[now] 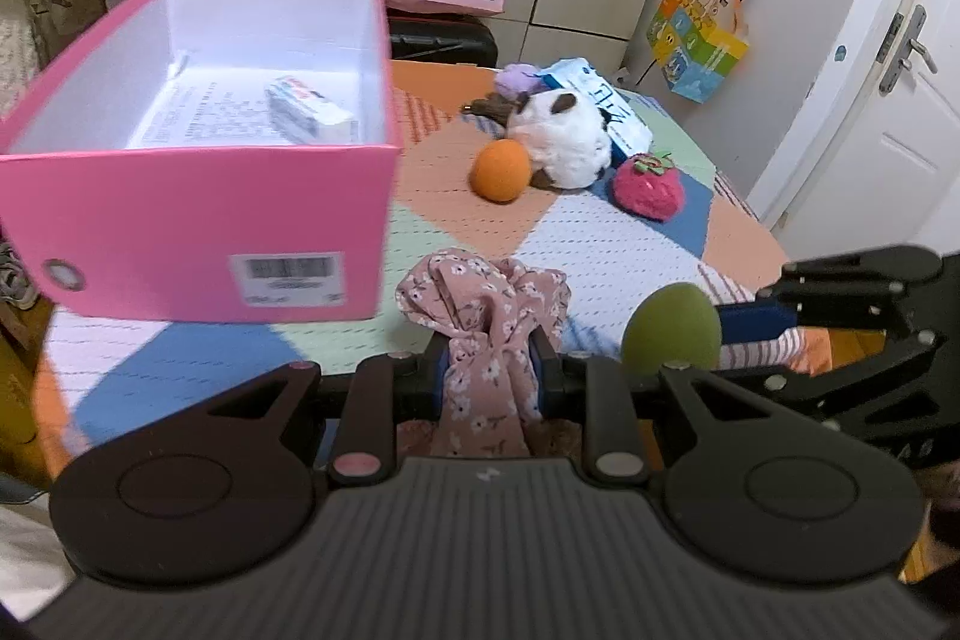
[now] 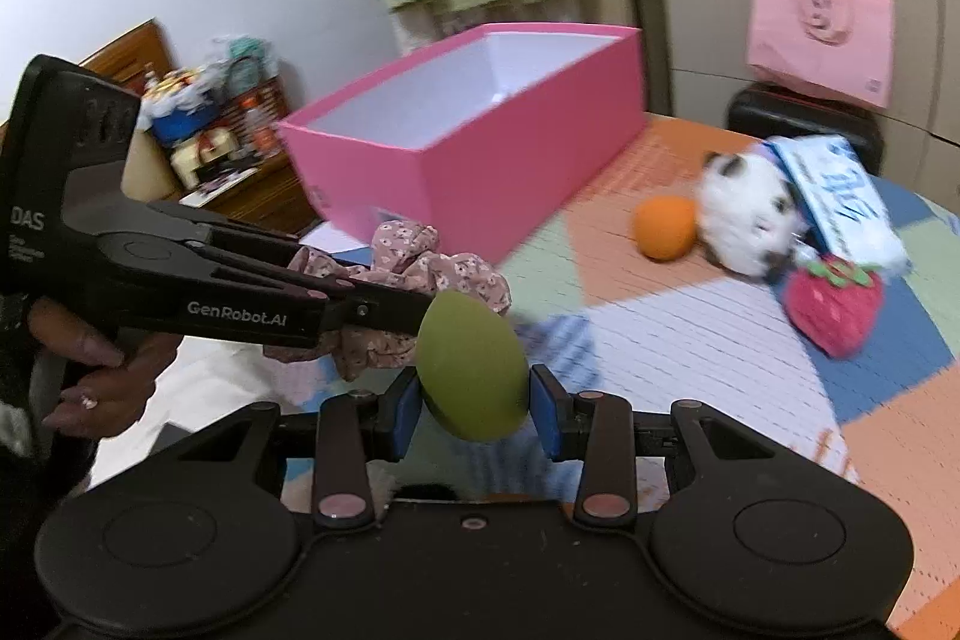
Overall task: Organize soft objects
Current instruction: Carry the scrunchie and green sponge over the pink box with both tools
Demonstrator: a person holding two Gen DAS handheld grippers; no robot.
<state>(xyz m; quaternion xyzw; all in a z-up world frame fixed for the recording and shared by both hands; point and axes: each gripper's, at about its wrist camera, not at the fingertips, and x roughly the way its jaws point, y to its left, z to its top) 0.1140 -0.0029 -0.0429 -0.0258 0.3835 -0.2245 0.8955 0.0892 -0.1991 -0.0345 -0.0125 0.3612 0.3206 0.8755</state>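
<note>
**Both hands loaded, box ahead**

Floral pink fabric, a scrunchie [image 1: 486, 316] by its gathered frill, is pinched tight between the left gripper [image 1: 487, 370] fingers at lower centre of the left wrist view. The right gripper [image 2: 474, 394] fingers are closed part-way on a green egg-shaped sponge [image 2: 471, 364], blue pads touching both its sides. In the right wrist view the two loads sit just beside each other, the scrunchie at the sponge's upper left.

Beyond them, the open pink box [image 1: 198, 214] fills the upper left of the left wrist view, with a small packet [image 1: 309, 109] and a printed sheet inside. On the patchwork tabletop [image 1: 600, 244], right of centre, lie an orange ball [image 1: 501, 169], a white-and-brown plush [image 1: 567, 139] and a strawberry plush [image 1: 648, 187].

Judged from this, the step is carrying both items to the box. Bring each gripper clear over the rim before releasing, one after the other so the grippers do not collide.
</note>
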